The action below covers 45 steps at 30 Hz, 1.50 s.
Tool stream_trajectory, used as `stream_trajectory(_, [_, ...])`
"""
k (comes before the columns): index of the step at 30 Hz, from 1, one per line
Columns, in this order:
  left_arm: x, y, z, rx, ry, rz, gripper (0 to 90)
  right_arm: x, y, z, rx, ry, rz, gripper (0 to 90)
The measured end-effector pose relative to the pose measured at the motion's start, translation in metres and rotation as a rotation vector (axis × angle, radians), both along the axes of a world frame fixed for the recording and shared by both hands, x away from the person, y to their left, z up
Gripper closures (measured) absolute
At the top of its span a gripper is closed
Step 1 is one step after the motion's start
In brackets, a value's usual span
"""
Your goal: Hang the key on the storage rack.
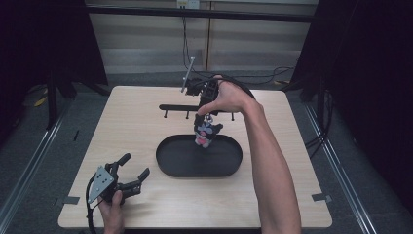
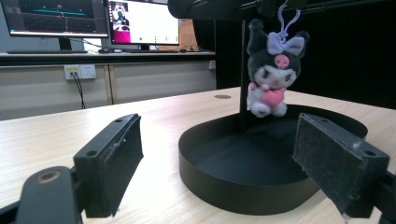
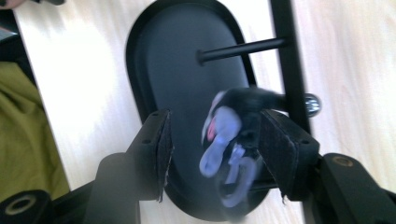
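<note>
A small black-and-white plush keychain [image 1: 207, 132] with a pink heart hangs above the black oval tray [image 1: 170, 163]. In the left gripper view its lavender loop [image 2: 286, 21] runs up to the black rack's bar. My right gripper [image 1: 204, 116] points down over the plush [image 3: 233, 126]. Its jaws stand apart with the toy between them, and the left pad [image 3: 163, 144] is well away from it. My left gripper [image 1: 136, 165] rests near the table's front left corner, open, with nothing between its jaws. It faces the tray [image 2: 233, 191] and the plush [image 2: 271, 74].
The black rack [image 1: 178, 107] with short pegs stands behind the tray, and one peg [image 3: 243, 49] reaches over the tray. A metal rod [image 1: 187, 73] sticks up beside the right hand. Monitors [image 2: 140, 21] stand on a desk beyond the table. Tape marks [image 1: 321, 197] sit at the front corners.
</note>
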State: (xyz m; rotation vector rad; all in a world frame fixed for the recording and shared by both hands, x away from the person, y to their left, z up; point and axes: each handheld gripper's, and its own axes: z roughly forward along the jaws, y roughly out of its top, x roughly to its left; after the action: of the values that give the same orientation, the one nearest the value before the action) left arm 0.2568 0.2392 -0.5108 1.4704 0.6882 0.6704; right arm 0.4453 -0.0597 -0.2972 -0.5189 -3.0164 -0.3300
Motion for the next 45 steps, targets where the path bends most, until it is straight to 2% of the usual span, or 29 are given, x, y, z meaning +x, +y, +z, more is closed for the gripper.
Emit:
stream_trajectory(5, [0.000, 0.000, 0.000, 0.000, 0.000, -0.001, 15.4, -0.009, -0.002, -0.002, 0.024, -0.008, -0.001, 42.9])
stream_trajectory(7, [0.000, -0.001, 0.000, -0.005, 0.003, -0.006, 15.4, -0.013, -0.004, -0.002, 0.042, -0.025, -0.005, 39.3])
stream_trajectory(9, [0.000, 0.000, 0.000, -0.001, -0.001, -0.003, 15.4, -0.016, -0.005, -0.002, 0.068, -0.029, -0.004, 39.7])
stream_trajectory(11, [0.000, 0.000, 0.000, -0.004, 0.001, -0.003, 15.4, -0.020, -0.007, -0.002, 0.082, -0.037, 0.005, 42.4])
stream_trajectory(12, [0.000, 0.000, 0.000, -0.004, 0.002, -0.002, 15.4, -0.021, -0.007, -0.002, 0.081, -0.049, 0.003, 40.8])
stream_trajectory(14, [0.000, 0.000, 0.000, 0.007, 0.000, -0.005, 15.4, -0.025, -0.009, -0.002, 0.091, -0.057, -0.020, 37.7])
stream_trajectory(16, [0.000, 0.000, 0.000, 0.008, 0.000, -0.005, 15.4, -0.029, -0.012, -0.002, 0.123, -0.074, -0.036, 35.5])
stream_trajectory(21, [0.000, 0.000, 0.000, 0.007, -0.002, -0.006, 15.4, -0.044, -0.015, -0.003, 0.179, -0.105, -0.056, 34.6])
stream_trajectory(23, [0.000, 0.000, 0.000, 0.004, 0.000, -0.006, 15.4, -0.050, -0.017, -0.004, 0.223, -0.118, -0.054, 34.7])
stream_trajectory(26, [0.000, 0.000, 0.000, 0.003, 0.000, -0.005, 15.4, -0.057, -0.020, -0.006, 0.227, -0.139, -0.078, 34.7])
stream_trajectory(29, [0.000, 0.000, 0.000, 0.001, 0.001, -0.005, 15.4, -0.066, -0.026, -0.009, 0.266, -0.165, -0.099, 30.9])
stream_trajectory(31, [0.000, 0.000, 0.000, 0.006, 0.003, -0.006, 15.4, -0.075, -0.029, -0.010, 0.317, -0.202, -0.115, 27.7])
stream_trajectory(33, [0.000, 0.000, 0.000, 0.008, 0.003, -0.007, 15.4, -0.081, -0.032, -0.012, 0.349, -0.210, -0.123, 26.3])
stream_trajectory(35, [0.000, 0.000, 0.000, 0.007, 0.002, -0.007, 15.4, -0.085, -0.038, -0.017, 0.380, -0.238, -0.160, 24.8])
stream_trajectory(39, [0.000, 0.000, 0.000, 0.007, 0.003, -0.007, 15.4, -0.096, -0.051, -0.029, 0.460, -0.275, -0.196, 22.5])
stream_trajectory(42, [0.000, 0.000, 0.000, 0.008, 0.003, -0.006, 15.4, -0.105, -0.060, -0.036, 0.491, -0.291, -0.218, 20.5])
stream_trajectory(43, [0.000, 0.000, 0.000, 0.008, 0.003, -0.005, 15.4, -0.109, -0.065, -0.038, 0.507, -0.320, -0.230, 19.4])
stream_trajectory(45, [0.000, 0.000, 0.000, 0.008, 0.002, -0.004, 15.4, -0.113, -0.072, -0.042, 0.531, -0.343, -0.261, 16.8])
